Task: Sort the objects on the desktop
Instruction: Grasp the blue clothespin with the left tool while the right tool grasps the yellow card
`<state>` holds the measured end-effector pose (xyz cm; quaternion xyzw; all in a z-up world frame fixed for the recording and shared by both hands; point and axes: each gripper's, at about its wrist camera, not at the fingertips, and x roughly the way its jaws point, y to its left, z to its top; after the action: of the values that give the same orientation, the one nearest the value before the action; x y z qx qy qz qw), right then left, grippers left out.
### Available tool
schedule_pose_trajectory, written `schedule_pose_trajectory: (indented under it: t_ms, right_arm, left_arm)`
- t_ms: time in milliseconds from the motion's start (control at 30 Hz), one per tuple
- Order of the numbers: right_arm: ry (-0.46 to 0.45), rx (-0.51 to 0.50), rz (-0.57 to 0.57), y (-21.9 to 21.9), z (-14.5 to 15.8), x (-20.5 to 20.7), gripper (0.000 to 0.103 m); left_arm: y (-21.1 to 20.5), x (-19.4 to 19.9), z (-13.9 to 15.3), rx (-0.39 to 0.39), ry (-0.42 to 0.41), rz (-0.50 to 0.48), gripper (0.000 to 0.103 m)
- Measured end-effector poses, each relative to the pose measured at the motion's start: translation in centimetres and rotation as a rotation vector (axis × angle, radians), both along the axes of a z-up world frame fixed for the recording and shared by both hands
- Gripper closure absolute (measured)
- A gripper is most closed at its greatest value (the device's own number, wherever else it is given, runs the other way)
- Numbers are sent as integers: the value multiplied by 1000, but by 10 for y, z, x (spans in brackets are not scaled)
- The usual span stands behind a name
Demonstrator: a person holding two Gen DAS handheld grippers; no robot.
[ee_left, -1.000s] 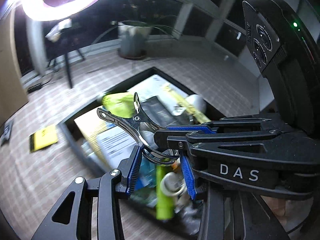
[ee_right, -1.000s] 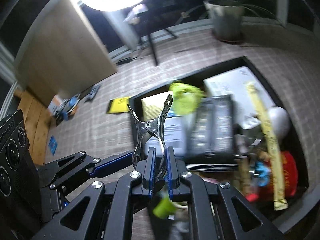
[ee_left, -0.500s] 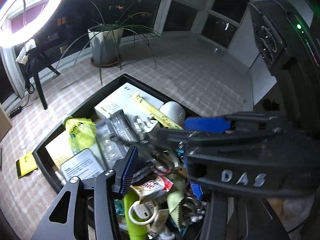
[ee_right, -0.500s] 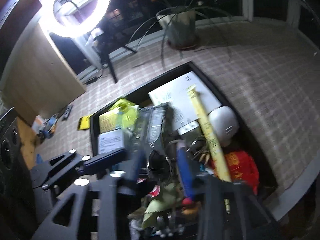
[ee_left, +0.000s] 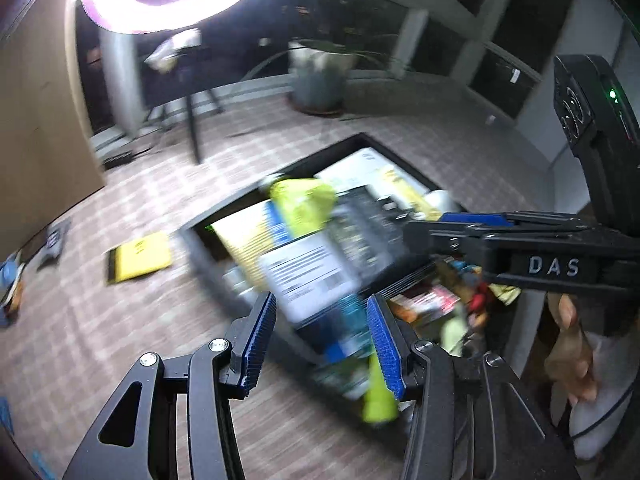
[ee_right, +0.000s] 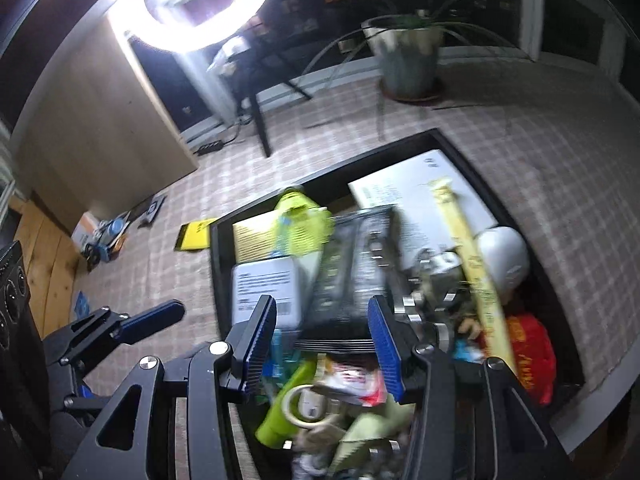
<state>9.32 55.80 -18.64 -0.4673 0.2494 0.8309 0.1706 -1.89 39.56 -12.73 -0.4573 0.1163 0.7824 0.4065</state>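
Note:
A black tray [ee_right: 216,264] on the checked cloth is crammed with desk items: a yellow-green crumpled thing [ee_right: 300,216], a black ribbed packet [ee_right: 352,272], a white labelled box [ee_right: 264,284], a long yellow stick pack [ee_right: 472,248], a white dome [ee_right: 504,256], a red packet [ee_right: 528,356] and a tape ring [ee_right: 304,404]. My right gripper [ee_right: 320,308] hangs open over the tray's near end, nothing between its blue pads. My left gripper [ee_left: 320,308] is open too, empty, over the tray's [ee_left: 332,152] left near corner. The left view is blurred.
A yellow booklet [ee_left: 138,256] lies on the cloth left of the tray. Far off stand a ring light [ee_right: 208,0] on a tripod and a potted plant [ee_right: 408,56]. A person's hand [ee_left: 568,340] holds the right gripper's handle. Small clutter [ee_right: 100,236] sits at the far left.
A second ago both grippers gripped a metal clamp above the tray. Both have opened and the clamp is out of their jaws. The left view has swung back to the left.

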Motion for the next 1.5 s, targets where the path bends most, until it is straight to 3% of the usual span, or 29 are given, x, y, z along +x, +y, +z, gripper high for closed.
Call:
schedule_pose_trajectory:
  t_ms: [333, 600, 667, 767, 967, 1167, 1500]
  right_arm:
    - [-24, 40, 185, -82, -8, -56, 59]
    - [-31, 29, 304, -124, -18, -115, 59]
    - [-34, 28, 340, -128, -17, -139, 49]
    - [-42, 10, 380, -129, -18, -176, 44]
    - [-115, 26, 448, -128, -39, -251, 43]
    - [-240, 2, 473, -120, -91, -311, 44]
    - [-314, -31, 466, -98, -126, -323, 43]
  left_arm:
    - [-150, -34, -13, -98, 23, 248, 52]
    - [-295, -63, -42, -176, -44, 494, 52]
    - [-323, -68, -49, -196, -57, 543, 52]
    - [-360, -74, -61, -206, -98, 612, 52]
    - [-399, -83, -79, -209, -158, 703, 52]
    - [-413, -90, -92, -212, -190, 740, 46]
    - [-416, -95, -100, -209, -197, 734, 42]
